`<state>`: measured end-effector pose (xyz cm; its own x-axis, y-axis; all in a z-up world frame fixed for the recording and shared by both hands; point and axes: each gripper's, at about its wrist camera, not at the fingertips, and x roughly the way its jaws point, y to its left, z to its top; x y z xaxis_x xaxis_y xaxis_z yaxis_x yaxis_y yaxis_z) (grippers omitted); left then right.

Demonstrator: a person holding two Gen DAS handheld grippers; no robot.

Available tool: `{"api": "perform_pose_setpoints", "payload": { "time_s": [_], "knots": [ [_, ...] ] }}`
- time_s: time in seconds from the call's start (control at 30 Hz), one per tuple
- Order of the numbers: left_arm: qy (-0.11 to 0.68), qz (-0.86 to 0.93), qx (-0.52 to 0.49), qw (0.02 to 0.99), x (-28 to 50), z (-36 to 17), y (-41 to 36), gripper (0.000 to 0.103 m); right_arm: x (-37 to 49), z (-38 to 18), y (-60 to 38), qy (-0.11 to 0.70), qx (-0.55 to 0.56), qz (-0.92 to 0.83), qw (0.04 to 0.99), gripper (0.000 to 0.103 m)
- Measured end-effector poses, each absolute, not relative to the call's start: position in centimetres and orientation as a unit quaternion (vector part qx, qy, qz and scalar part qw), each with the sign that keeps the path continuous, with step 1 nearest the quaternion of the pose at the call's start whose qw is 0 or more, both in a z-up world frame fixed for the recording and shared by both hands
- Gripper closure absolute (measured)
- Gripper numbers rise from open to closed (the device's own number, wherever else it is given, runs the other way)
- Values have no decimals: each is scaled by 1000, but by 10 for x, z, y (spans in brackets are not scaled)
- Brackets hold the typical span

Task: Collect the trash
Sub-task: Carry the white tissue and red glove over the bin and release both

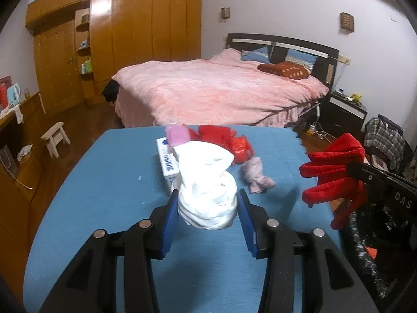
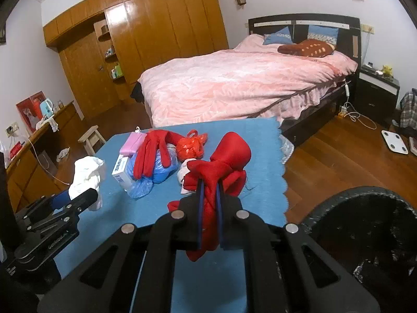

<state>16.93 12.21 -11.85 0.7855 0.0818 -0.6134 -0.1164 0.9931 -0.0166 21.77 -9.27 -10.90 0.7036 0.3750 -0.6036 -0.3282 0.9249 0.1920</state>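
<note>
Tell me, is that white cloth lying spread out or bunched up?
Bunched up. The white cloth is a crumpled wad pinched between the left gripper's blue pads, lifted off the blue table cover, not flat.

- A wide bed (image 2: 234, 86) under a rumpled pink quilt, against a dark headboard.
- A tall glossy wooden wardrobe (image 1: 146, 26) along the far wall.
- A small pale wooden stool (image 1: 55, 138) on the floorboards.
- A white flat bathroom scale (image 2: 396, 140) on the floor.

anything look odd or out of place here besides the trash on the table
Yes. A red glove is draped over a blue plastic bag in the trash pile, and its apparent match is clamped in the right gripper: clothing, not obvious rubbish. A pale cloth also lies on the floor.
</note>
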Motion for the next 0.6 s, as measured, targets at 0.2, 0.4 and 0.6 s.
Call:
{"api": "perform_pose_setpoints", "payload": {
  "time_s": [0.2,0.4,0.6],
  "knots": [
    [317,38,-21,947,165,-110,102,59,202,-99,-116,326,38,179,927,95],
    [307,13,-16,951,159,-100,77,59,186,-87,-143,313,37,160,935,95],
    [299,-20,-14,954,156,-93,50,59,169,-78,-175,304,37,136,942,95]
  ]
}}
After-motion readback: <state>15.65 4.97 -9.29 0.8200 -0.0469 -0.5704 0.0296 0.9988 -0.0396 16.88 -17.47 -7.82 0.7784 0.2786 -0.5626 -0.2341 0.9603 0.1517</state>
